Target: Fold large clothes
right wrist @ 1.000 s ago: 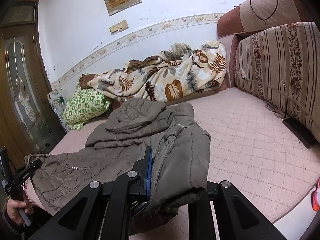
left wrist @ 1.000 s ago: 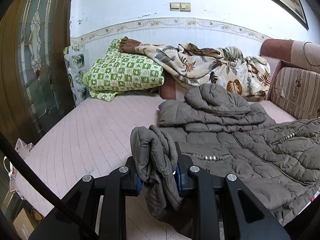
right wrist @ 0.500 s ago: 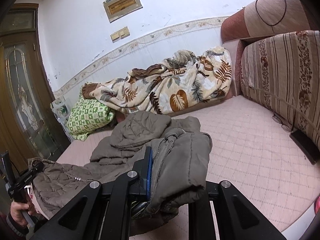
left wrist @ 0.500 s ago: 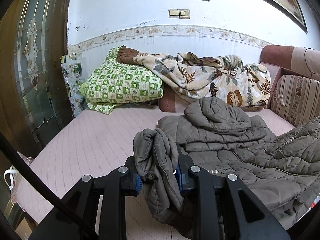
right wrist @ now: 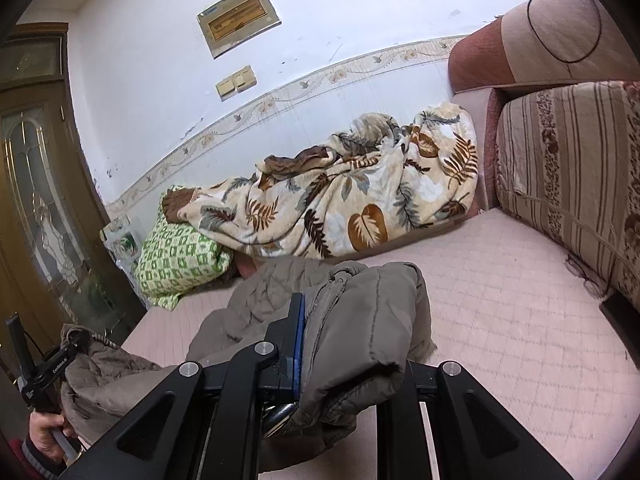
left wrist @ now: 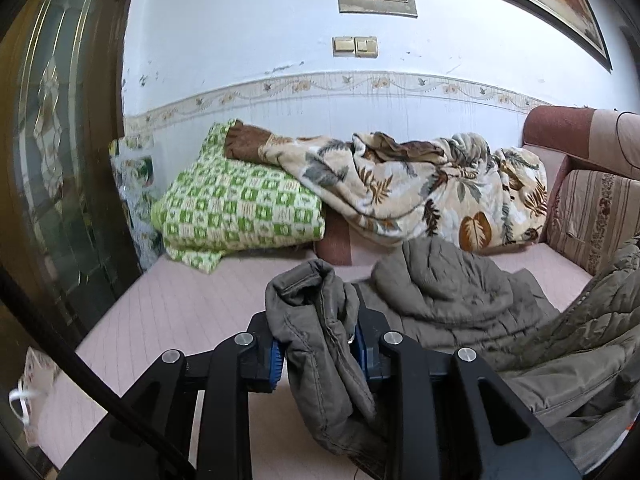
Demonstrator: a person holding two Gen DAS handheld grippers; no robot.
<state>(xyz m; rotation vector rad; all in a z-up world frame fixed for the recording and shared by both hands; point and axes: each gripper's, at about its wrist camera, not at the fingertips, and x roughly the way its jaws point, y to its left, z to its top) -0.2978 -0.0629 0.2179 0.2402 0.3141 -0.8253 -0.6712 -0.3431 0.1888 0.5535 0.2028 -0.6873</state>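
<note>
Only the right wrist view shows the left hand point(right wrist: 44, 432) (both tools clamp the jacket point(left wrist: 460, 308)), bare mattress point(right wrist: 500, 300) rightward.

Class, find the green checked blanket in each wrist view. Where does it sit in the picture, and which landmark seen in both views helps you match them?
Left wrist view: the green checked blanket lies left of centre, folded against the wall.
Right wrist view: the green checked blanket sits at the left, partly under other bedding.
Shared landmark: the leaf-print blanket overlaps its top edge in both.
</note>
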